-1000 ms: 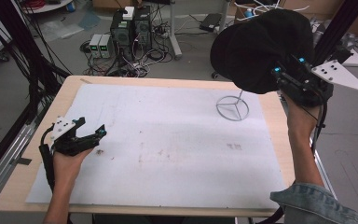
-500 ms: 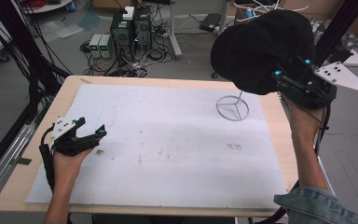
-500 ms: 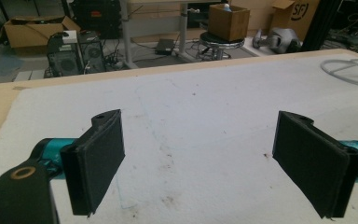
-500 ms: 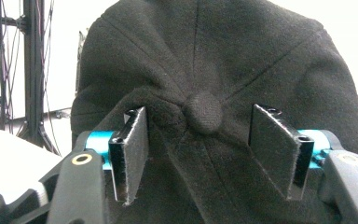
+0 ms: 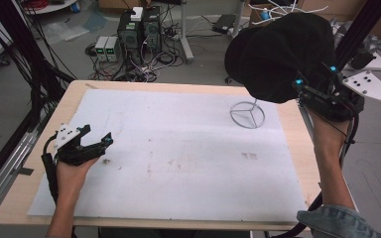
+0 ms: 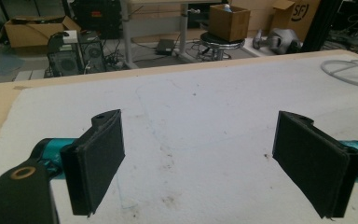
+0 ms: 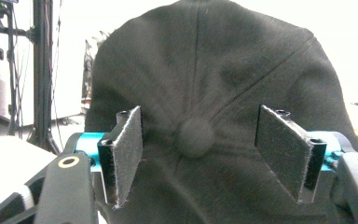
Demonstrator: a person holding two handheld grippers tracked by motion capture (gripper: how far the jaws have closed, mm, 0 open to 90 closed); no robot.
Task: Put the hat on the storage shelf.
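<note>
A black cap (image 5: 283,54) sits high over the table's far right, above a wire stand whose ring base (image 5: 247,115) rests on the white sheet. My right gripper (image 5: 315,77) is at the cap's near right side. In the right gripper view its jaws stand apart on either side of the crown button of the cap (image 7: 205,70); they have just been opening, and the pads (image 7: 128,154) do not press the fabric. My left gripper (image 5: 98,133) lies low at the table's left, open with nothing in it (image 6: 200,119).
A white sheet (image 5: 178,158) covers most of the wooden table (image 5: 25,198). The stand's ring (image 6: 349,70) lies far right of the left gripper. Computer towers (image 5: 139,25) and cables sit on the floor beyond. Black frame posts (image 5: 10,59) rise at the left.
The right gripper has eased slightly right and down by the cap. The cap stays up over the stand. The left hand has kept still.
</note>
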